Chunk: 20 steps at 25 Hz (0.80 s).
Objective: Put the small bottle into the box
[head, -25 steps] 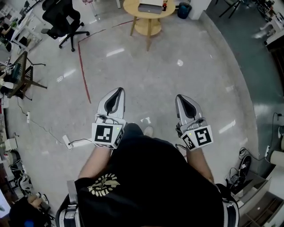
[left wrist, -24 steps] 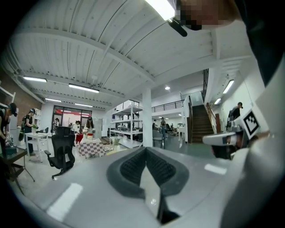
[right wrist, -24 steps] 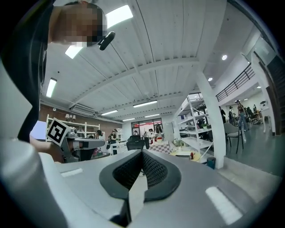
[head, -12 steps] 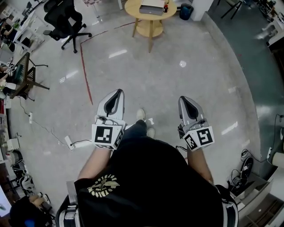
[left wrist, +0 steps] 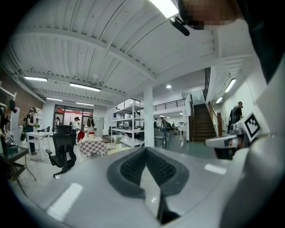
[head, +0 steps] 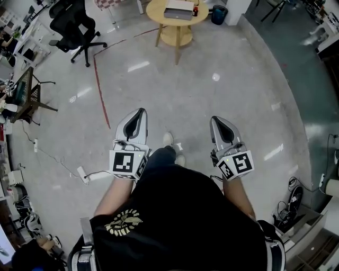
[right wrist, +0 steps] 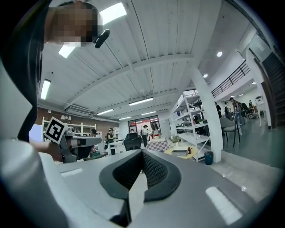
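Far ahead stands a round wooden table, and on it lie a flat grey box and a small dark bottle just to the box's right. Both show tiny in the right gripper view as well, the box and the bottle. My left gripper and right gripper are held side by side in front of the person's body, well short of the table. Each has its jaws shut with nothing between them, as the left gripper and the right gripper show in their own views.
Between me and the table lies shiny grey floor with a red line. A black office chair stands at the far left, a blue bin right of the table. A small dark side table and cables line the left edge.
The person has stepped forward: a foot has appeared between the grippers and the floor has shifted. Both grippers keep the same pose, shut.
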{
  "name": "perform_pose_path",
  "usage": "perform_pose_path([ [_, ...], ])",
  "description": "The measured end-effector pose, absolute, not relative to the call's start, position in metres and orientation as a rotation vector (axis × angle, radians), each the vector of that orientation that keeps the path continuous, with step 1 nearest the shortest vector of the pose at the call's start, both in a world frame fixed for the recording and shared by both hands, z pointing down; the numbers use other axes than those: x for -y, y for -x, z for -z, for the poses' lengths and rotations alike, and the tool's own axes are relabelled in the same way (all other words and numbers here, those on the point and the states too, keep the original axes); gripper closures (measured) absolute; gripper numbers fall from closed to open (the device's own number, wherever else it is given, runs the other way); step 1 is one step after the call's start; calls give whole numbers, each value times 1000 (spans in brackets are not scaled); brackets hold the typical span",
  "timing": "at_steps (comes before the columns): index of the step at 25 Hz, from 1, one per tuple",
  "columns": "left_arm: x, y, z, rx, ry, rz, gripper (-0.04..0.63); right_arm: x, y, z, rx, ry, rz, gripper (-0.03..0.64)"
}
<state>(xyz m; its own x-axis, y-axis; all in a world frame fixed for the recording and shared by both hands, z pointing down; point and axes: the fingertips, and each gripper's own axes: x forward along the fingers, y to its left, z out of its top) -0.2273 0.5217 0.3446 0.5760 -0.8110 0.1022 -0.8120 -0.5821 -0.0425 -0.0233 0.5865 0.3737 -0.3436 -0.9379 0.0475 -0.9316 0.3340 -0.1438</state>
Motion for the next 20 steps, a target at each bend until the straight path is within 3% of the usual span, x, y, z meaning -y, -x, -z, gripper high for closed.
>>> perform_pose_path([
  [13,-442,254,-358,1455,-2730,-184,595,-502,47,-375,-2567,1760,243,611],
  [20,-357,273,-325,1493,-2730,-36,595,-422,62,-336,-2615,1766,129,611],
])
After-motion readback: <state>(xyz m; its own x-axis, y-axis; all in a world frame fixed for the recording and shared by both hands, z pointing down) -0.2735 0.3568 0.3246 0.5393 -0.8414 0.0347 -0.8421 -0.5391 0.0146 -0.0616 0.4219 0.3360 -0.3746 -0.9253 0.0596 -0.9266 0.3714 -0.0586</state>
